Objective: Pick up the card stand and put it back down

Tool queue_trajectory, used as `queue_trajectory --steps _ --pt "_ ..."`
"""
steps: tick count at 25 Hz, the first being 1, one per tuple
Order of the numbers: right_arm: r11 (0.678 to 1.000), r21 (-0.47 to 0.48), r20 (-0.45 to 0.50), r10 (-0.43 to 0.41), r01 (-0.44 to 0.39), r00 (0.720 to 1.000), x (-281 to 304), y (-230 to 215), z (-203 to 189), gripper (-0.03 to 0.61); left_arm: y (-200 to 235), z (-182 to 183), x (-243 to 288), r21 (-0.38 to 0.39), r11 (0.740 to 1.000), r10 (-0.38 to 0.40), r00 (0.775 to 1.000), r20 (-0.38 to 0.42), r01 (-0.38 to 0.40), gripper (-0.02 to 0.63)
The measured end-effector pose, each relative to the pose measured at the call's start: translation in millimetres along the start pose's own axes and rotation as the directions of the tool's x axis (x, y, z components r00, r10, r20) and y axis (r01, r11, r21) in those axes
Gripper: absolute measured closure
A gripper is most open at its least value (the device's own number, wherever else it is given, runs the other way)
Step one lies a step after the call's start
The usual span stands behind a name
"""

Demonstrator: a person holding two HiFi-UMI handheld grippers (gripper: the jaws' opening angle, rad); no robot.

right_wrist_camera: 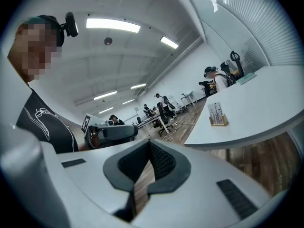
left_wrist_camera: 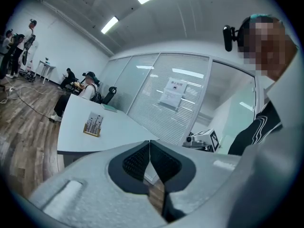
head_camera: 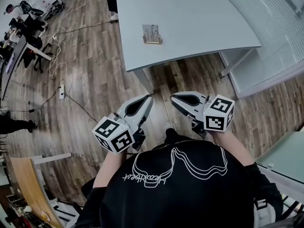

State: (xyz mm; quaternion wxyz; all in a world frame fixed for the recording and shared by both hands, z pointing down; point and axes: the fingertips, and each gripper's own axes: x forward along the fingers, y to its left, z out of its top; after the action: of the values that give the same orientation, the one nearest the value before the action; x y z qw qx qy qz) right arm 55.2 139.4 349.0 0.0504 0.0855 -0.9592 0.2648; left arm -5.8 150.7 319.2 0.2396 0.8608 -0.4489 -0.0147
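Card stand [head_camera: 152,34]: upright mid-table [head_camera: 199,23], well apart from left hand-held gripper [head_camera: 148,99] and right hand-held gripper [head_camera: 175,99], both closed and empty; risk: arriving with jaws unopened would probably topple it.

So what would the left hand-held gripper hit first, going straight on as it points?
Probably the table at its near corner, not the card stand; the line could also slip past toward the glass partition, since depth is unclear.
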Motion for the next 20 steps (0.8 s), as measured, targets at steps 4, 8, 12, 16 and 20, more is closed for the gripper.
queue_trajectory --steps 4,8,12,16,20 --pt "1.0 0.014 -0.002 -0.009 0.009 1.0 16 -34 21 0.571 33 16 25 -0.017 1.0 0.02 1.0 -0.009 -0.02 0.599" --pt "0.999 -0.049 -0.014 -0.013 0.013 1.0 37 -70 50 0.571 66 34 44 -0.005 0.999 0.047 0.999 -0.004 -0.047 0.598" --pt "0.995 -0.099 -0.026 -0.031 0.028 0.999 55 -95 67 0.57 94 41 55 -0.008 0.998 0.068 0.998 0.002 -0.068 0.598" --pt "0.996 -0.078 -0.019 -0.043 0.041 0.999 69 -112 73 0.569 119 48 63 -0.011 0.997 0.073 0.997 -0.001 -0.073 0.598" --pt "0.994 -0.074 -0.036 -0.08 0.078 0.996 82 -140 68 0.569 145 53 80 -0.057 0.998 0.036 0.999 0.004 -0.036 0.598"
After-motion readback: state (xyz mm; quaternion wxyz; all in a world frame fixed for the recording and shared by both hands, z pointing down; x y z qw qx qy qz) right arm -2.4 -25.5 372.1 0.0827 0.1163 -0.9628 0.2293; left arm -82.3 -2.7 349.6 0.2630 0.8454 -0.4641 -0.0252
